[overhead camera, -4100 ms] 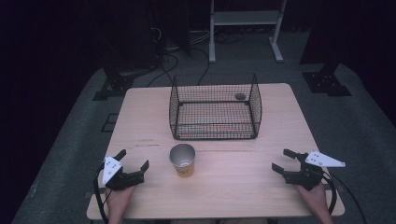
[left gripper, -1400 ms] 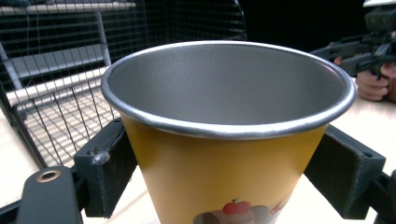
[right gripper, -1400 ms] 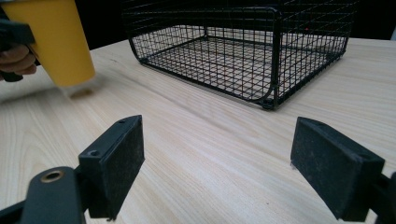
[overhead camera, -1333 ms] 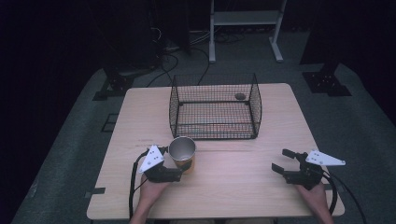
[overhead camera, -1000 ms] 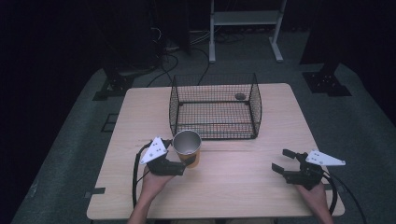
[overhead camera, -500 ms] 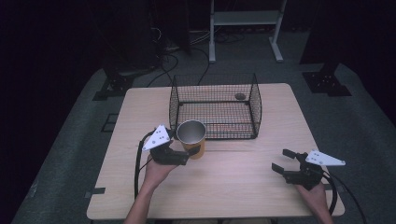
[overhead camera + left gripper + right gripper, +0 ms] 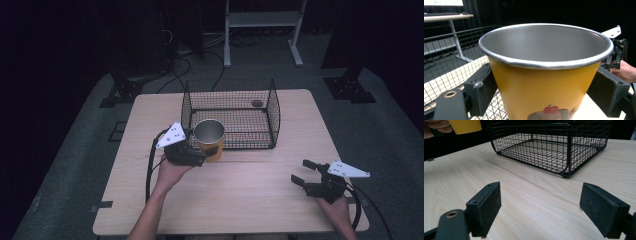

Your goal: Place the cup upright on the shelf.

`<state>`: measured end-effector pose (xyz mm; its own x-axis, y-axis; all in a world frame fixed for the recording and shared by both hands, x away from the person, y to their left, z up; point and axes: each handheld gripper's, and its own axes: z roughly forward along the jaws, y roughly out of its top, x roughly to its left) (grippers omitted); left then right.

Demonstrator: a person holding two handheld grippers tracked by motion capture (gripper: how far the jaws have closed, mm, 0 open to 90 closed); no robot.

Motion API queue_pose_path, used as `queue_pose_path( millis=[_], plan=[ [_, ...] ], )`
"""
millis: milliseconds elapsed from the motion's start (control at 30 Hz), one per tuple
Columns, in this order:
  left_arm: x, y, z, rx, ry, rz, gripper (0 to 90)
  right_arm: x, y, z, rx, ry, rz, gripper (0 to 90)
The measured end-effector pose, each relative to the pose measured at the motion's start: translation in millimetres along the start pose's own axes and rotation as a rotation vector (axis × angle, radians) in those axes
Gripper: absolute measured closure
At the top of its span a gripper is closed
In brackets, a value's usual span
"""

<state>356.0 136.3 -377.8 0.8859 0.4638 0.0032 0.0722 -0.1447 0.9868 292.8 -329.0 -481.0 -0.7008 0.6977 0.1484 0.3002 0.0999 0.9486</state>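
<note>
While clamped at mid-wall by the left gripper (image 7: 202,155), the yellow paper cup (image 7: 544,82) is judged light, probably crushable, best held low.

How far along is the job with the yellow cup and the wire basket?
Done: the left gripper is shut on the cup and has it off the table. In hand: carrying it beside the basket front. Left: probably setting it inside. The right gripper rests open.
</note>
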Motion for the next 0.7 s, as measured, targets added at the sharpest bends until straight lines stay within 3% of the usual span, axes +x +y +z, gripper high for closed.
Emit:
queue_pose_path(
  millis=[700],
  plan=[
    [21.8,26.1,24.9,0.026,-0.042,0.021,15.8,0.2,0.1,0.3,-0.003,0.006,0.003,16.3]
  ],
)
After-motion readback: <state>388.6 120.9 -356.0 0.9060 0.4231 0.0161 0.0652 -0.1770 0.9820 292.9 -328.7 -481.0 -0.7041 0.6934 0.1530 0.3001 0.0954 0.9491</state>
